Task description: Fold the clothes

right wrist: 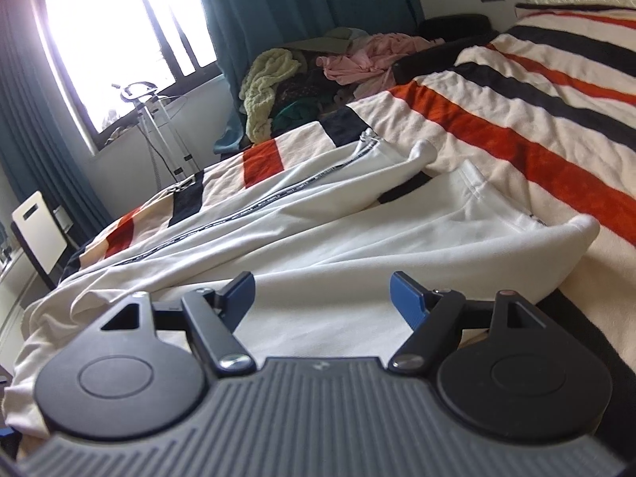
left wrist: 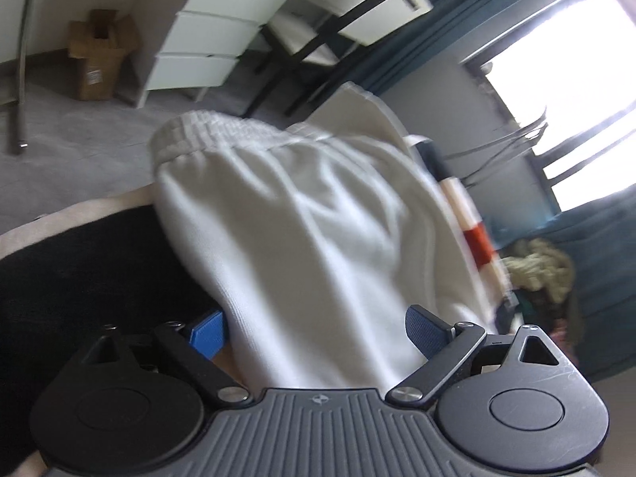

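My left gripper (left wrist: 318,330) jaws gape around soft, limp white trousers (left wrist: 302,218), unpinched; right gripper (right wrist: 322,298) jaws gape too. Best hold: ribbed waistband (left wrist: 206,127), upper left.

Both wrist views close, low over white garment (left wrist: 318,218) (right wrist: 318,218) on striped bed (right wrist: 516,139).

A bright window (right wrist: 115,39) is flanked by teal curtains (right wrist: 302,4). A white chair (left wrist: 357,20) is set beside white drawers (left wrist: 206,39), with a cardboard box (left wrist: 99,55) in the far corner on grey carpet (left wrist: 79,155). A striped blanket (right wrist: 516,119) is spread over the bed.
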Demonstrator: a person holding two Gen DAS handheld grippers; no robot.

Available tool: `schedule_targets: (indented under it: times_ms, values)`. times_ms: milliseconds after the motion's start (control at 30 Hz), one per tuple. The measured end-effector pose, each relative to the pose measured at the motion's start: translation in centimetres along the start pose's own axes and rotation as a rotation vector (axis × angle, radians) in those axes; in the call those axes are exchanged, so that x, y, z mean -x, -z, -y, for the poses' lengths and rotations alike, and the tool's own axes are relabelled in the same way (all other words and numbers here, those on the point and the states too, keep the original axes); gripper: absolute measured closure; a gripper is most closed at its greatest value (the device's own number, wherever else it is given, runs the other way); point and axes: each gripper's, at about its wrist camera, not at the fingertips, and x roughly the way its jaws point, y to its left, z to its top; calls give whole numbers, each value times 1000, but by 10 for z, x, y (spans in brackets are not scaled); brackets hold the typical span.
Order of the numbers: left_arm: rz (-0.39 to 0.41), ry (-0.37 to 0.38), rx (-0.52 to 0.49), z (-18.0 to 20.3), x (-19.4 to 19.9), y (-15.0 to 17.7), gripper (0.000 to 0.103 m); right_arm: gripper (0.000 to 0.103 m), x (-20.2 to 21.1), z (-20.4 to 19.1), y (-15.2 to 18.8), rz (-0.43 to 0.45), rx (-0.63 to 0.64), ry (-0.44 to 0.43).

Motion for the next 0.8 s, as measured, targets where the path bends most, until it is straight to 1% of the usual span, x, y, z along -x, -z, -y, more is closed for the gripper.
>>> schedule_targets:
  times_ms: [133,233,300,367,400,467,500,600,633,667,733,767,800]
  values:
    - [43,114,15,1,10,-1,9,26,-2,4,1,-13,-27,1]
    - [34,150,89,-6,7,-2,11,26,-3,6,0,-19,-47,-4]
    - [6,128,168,-18,0,-3,15,26,-5,8,0,-31,-63,-18]
    - [-22,94,243,-30,-6,-4,24,26,-7,11,-1,-46,-84,-29]
    - [-30,76,274,-36,-9,-4,27,26,-8,14,-1,-54,-97,-32]
    - [-38,59,323,-46,-14,-4,37,26,-10,23,-5,-69,-152,-38]
    - [-37,57,338,-48,-16,-5,38,26,-11,32,-7,-70,-195,-42]
    - [-26,44,338,-48,-20,-6,49,26,-10,64,-15,-58,-354,-30]
    - [-21,26,330,-47,-23,-6,56,26,-9,76,-18,-50,-411,-21]
    - [-15,-8,321,-44,-27,-6,68,26,-9,89,-19,-37,-471,0]
    - [-10,-64,296,-41,-36,-9,79,24,-6,113,-21,-5,-580,75]
    - [1,-68,295,-40,-38,-10,85,24,-5,125,-21,9,-633,109]
    - [15,-64,299,-39,-39,-10,86,24,-6,136,-20,15,-684,125]
